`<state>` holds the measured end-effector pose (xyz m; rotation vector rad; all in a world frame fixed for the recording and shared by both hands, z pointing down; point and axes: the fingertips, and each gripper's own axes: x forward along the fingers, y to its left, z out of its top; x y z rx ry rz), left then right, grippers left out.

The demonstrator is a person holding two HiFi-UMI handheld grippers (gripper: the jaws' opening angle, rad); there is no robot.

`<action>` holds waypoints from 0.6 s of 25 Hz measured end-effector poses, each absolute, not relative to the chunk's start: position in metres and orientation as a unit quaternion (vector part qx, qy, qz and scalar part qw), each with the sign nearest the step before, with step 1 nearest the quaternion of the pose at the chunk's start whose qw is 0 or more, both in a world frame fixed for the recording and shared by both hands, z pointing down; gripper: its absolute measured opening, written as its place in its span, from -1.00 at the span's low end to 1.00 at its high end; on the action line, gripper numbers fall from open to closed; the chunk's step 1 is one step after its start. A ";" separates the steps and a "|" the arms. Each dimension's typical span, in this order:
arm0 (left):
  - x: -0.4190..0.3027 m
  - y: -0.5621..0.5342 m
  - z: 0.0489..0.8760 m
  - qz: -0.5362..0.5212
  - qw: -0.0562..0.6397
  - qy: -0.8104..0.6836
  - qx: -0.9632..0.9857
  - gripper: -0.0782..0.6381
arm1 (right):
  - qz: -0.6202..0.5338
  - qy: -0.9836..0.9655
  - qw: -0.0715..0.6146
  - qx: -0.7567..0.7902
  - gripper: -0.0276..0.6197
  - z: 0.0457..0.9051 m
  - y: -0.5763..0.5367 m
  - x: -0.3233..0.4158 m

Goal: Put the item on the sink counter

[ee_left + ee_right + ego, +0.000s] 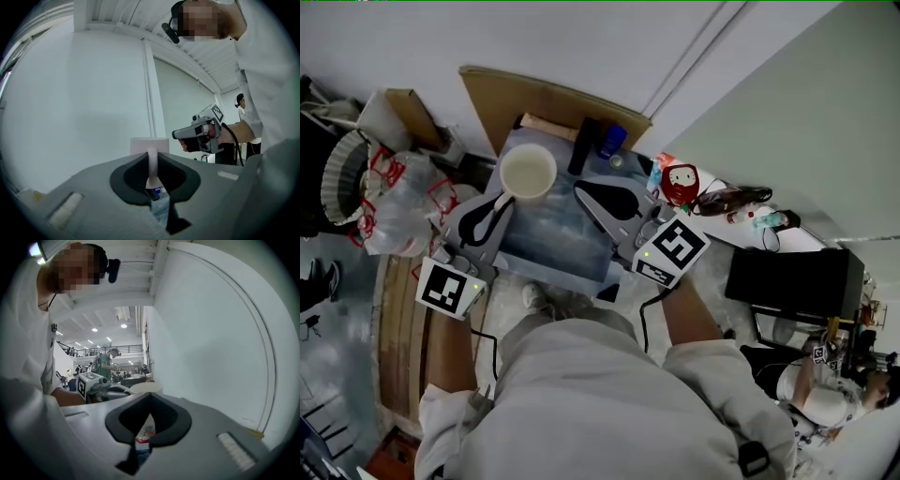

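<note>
White cup [528, 172] hangs in the air over the sink basin [553, 239], toward its back edge, not on the counter yet. We read it as carried by its handle: the left gripper [500, 204] has its jaws clamped on the thin white handle, and the left gripper view shows that handle [152, 161] pinched upright between the pads, with the cup body just beyond. A handle grip keeps the cup upright with its mouth up, which should make setting it down easy.

The right gripper [584, 190] has its jaws closed tip to tip with nothing between them, as its own view [150, 397] shows. It sits just beside the cup over the basin, probably only along for the move.

The cup is plain, round and off-white, and its inside looks empty and pale. It is small enough for one gripper.

We judge the step as mid-transfer. The sink counter [633, 157] behind the basin already holds a dark bottle [584, 142], so a free spot is needed.
</note>
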<state>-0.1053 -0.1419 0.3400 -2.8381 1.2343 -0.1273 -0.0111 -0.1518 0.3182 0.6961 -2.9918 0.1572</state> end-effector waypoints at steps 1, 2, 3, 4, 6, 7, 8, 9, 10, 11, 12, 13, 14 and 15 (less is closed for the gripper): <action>-0.104 -0.145 0.343 -0.042 0.024 0.400 -0.915 -0.67 | 0.051 -0.972 0.033 0.226 -0.90 0.319 -0.153 -0.010; -0.103 -0.149 0.346 -0.043 0.025 0.401 -0.915 -0.67 | 0.052 -0.972 0.034 0.225 -0.90 0.320 -0.154 -0.009; -0.102 -0.152 0.350 -0.043 0.025 0.402 -0.914 -0.67 | 0.052 -0.972 0.033 0.225 -0.90 0.320 -0.155 -0.008; -0.102 -0.156 0.353 -0.042 0.024 0.403 -0.914 -0.67 | 0.053 -0.972 0.033 0.225 -0.90 0.321 -0.157 -0.008; -0.102 -0.163 0.359 -0.039 0.021 0.406 -0.913 -0.67 | 0.054 -0.972 0.032 0.225 -0.90 0.322 -0.160 -0.007; -0.101 -0.167 0.362 -0.037 0.018 0.408 -0.912 -0.67 | 0.054 -0.972 0.032 0.225 -0.90 0.322 -0.161 -0.006; -0.101 -0.170 0.366 -0.034 0.016 0.409 -0.912 -0.67 | 0.054 -0.972 0.032 0.225 -0.90 0.323 -0.162 -0.005; -0.100 -0.173 0.369 -0.032 0.013 0.410 -0.911 -0.67 | 0.055 -0.972 0.032 0.226 -0.90 0.325 -0.163 -0.005; -0.100 -0.177 0.373 -0.031 0.010 0.410 -0.911 -0.67 | 0.055 -0.972 0.033 0.227 -0.90 0.326 -0.165 -0.004; -0.099 -0.180 0.377 -0.032 0.008 0.411 -0.911 -0.67 | 0.056 -0.972 0.033 0.228 -0.90 0.328 -0.167 -0.003; -0.099 -0.184 0.381 -0.033 0.005 0.411 -0.911 -0.67 | 0.057 -0.971 0.033 0.228 -0.90 0.330 -0.170 -0.003; -0.098 -0.188 0.385 -0.034 0.004 0.411 -0.911 -0.67 | 0.058 -0.971 0.034 0.229 -0.90 0.332 -0.172 -0.003; -0.097 -0.191 0.389 -0.034 0.003 0.411 -0.911 -0.67 | 0.058 -0.971 0.035 0.230 -0.90 0.333 -0.174 -0.002; -0.097 -0.195 0.394 -0.034 0.003 0.411 -0.911 -0.67 | 0.059 -0.971 0.036 0.230 -0.90 0.335 -0.176 -0.002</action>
